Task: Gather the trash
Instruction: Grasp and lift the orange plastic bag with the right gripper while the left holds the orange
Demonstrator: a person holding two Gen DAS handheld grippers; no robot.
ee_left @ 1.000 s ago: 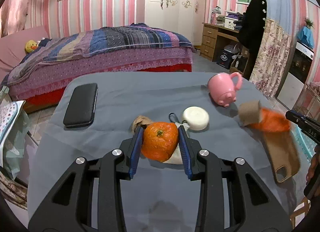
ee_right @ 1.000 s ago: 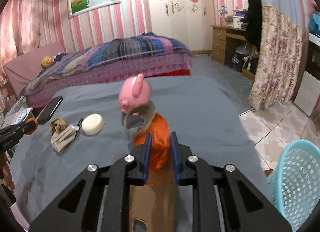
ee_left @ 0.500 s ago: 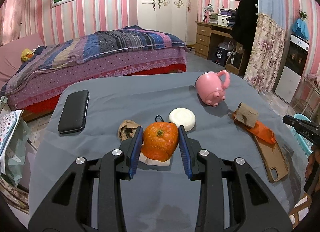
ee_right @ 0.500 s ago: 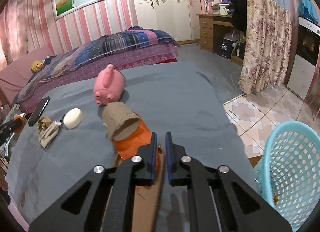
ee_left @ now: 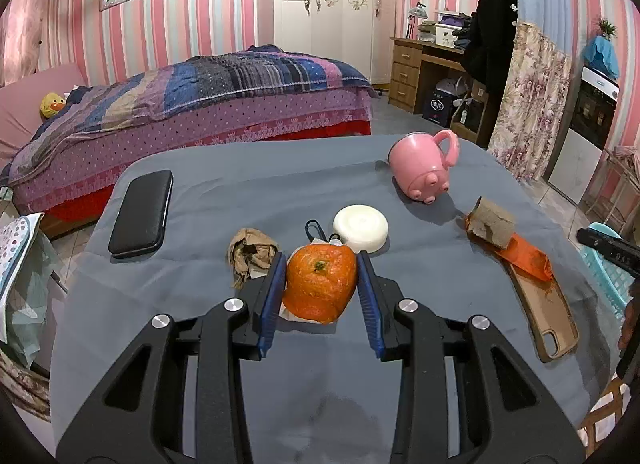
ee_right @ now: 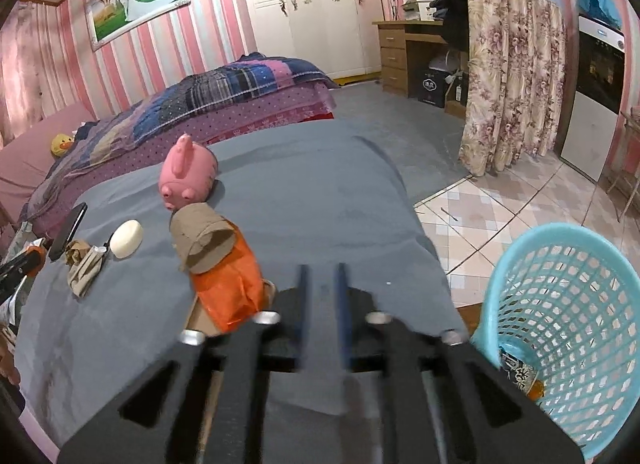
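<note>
Orange peel (ee_left: 321, 282), a hollow rind that reads as trash, is held between the blue pads of the left gripper (ee_left: 322, 284), raised just above the grey table (ee_left: 280, 184). A pale scrap (ee_left: 289, 312) shows under the peel; whether it hangs from the peel or lies on the cloth cannot be told. The right gripper (ee_right: 320, 304) is empty, its jaws parted by a narrow gap, and is blurred at the table's near edge.

The trash not yet collected lies on the table: an orange wrapper (ee_right: 228, 288) with a cardboard tube (ee_right: 202, 240) on it, both resting across one end of a brown phone case (ee_left: 544, 312), and a crumpled brown paper (ee_left: 252, 254) near the left gripper. The blue basket (ee_right: 576, 296) stands on the floor beside the table's right edge and already holds something at the bottom.

The step in hand is judged to be carrying the peel to the basket. The following is advised:

- Pad pressure is kept moderate; the rind is soft and is likely to collapse or slip if squeezed hard.
- The peel is carried high enough to clear the white round block (ee_left: 361, 228), the pink pig mug (ee_left: 424, 168) and the tube.
- The jaws are parted only once the peel is over the basket mouth.
- For the wrapper and tube, the right jaws are widened first, and the phone case is left on the table.
</note>
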